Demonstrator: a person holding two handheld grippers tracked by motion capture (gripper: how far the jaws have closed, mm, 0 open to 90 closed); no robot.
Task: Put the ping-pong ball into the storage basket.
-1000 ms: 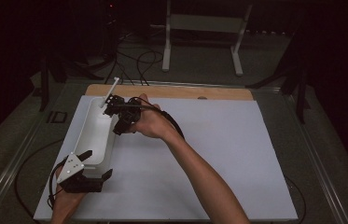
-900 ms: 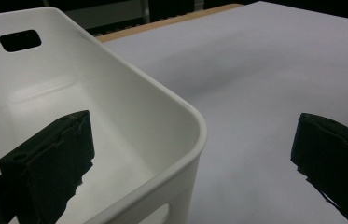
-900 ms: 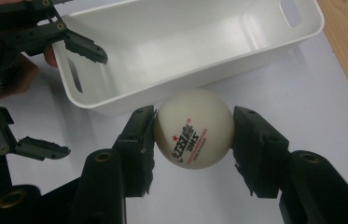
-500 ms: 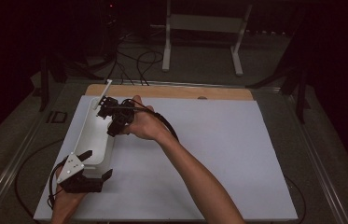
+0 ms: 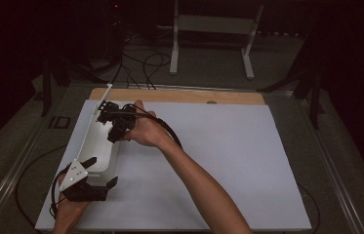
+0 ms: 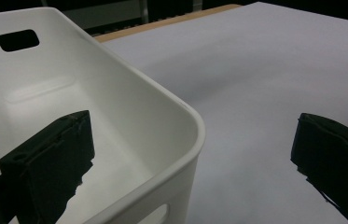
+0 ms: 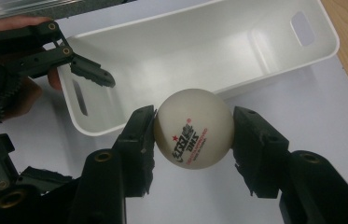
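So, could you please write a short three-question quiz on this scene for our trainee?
1. True or false: the right gripper is shut on a ping-pong ball.
2. How do the left gripper's jaws stand at the white bin? A) shut on its handle hole B) open, straddling its corner wall C) far from it
3. Fill in: the bin's inside looks ____.

Key: 1 true; 2 B; 3 empty.

Before you, a white sheet (image 5: pixel 218 161) covers the wooden bench (image 5: pixel 179 95); beyond stand a white metal stand (image 5: pixel 211 29) and floor cables (image 5: pixel 140 61).
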